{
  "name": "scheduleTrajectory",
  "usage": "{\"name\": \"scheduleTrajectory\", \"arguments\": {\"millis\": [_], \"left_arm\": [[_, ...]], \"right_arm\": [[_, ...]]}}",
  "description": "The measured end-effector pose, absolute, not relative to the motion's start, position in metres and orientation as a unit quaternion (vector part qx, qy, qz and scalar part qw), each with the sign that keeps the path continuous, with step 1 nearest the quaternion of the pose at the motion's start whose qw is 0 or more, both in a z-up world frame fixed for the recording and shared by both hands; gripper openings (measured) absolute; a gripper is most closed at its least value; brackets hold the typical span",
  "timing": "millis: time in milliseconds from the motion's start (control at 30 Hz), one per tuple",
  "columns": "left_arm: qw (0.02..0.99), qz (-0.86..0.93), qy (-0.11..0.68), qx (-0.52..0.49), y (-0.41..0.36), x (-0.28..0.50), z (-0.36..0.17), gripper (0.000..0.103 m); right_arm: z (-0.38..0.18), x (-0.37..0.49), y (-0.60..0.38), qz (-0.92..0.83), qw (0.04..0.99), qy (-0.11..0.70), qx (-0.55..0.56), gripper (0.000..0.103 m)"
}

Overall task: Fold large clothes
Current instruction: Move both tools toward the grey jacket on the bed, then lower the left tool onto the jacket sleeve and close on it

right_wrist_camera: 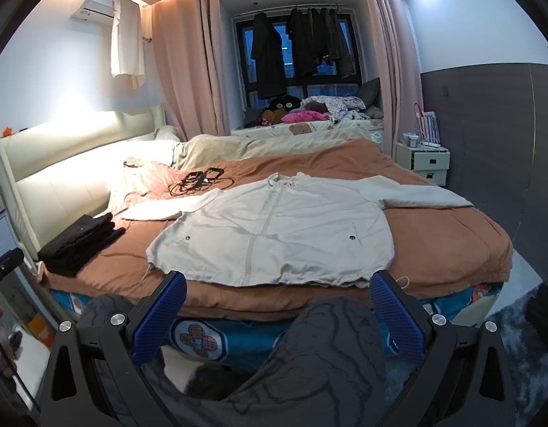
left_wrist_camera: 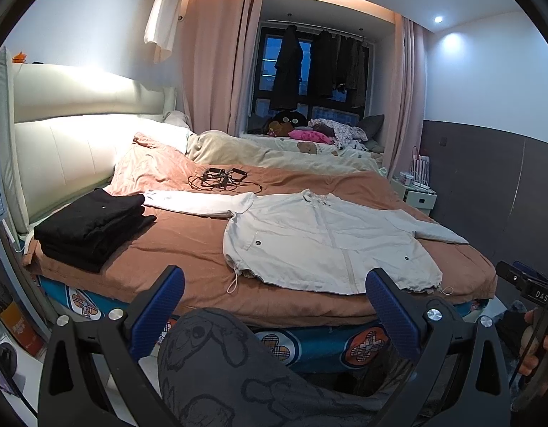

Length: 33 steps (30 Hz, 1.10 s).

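Observation:
A light grey zip jacket (left_wrist_camera: pixel 327 242) lies flat, front up, sleeves spread, on the brown bedspread (left_wrist_camera: pixel 188 245); it also shows in the right wrist view (right_wrist_camera: pixel 274 231). My left gripper (left_wrist_camera: pixel 274 284) is open and empty, held back from the bed's near edge, left of the jacket's hem. My right gripper (right_wrist_camera: pixel 277 288) is open and empty, just short of the hem's middle. The person's knees in grey patterned trousers (left_wrist_camera: pixel 217 363) sit below both grippers.
A stack of folded black clothes (left_wrist_camera: pixel 92 224) lies at the bed's left, by the white headboard (left_wrist_camera: pixel 60 149). Black cables and chargers (left_wrist_camera: pixel 220 178) lie behind the jacket. A nightstand (right_wrist_camera: pixel 423 158) stands at the right. Pillows and a cream blanket are at the far side.

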<state>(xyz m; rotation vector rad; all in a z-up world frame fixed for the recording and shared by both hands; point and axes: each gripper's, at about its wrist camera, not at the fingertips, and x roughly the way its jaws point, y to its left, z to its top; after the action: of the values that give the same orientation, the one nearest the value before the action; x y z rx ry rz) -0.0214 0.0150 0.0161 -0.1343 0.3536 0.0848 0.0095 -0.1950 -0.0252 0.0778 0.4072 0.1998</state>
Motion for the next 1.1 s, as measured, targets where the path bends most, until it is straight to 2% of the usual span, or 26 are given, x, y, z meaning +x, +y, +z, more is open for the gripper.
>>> {"name": "scheduleTrajectory", "arguments": {"millis": [633,1100], "left_arm": [[0.979,0.057,0.182,-0.076,0.042,-0.018,0.008,0.103],[0.973,0.081,0.193,-0.096,0.072,0.026,0.002,0.103]], "right_arm": [[-0.026,0.04,-0.169,0.119,0.968,0.215,0.051,0.103],[-0.027,0.086,-0.152,0.153,0.958,0.235,0.064,0.103]]}}
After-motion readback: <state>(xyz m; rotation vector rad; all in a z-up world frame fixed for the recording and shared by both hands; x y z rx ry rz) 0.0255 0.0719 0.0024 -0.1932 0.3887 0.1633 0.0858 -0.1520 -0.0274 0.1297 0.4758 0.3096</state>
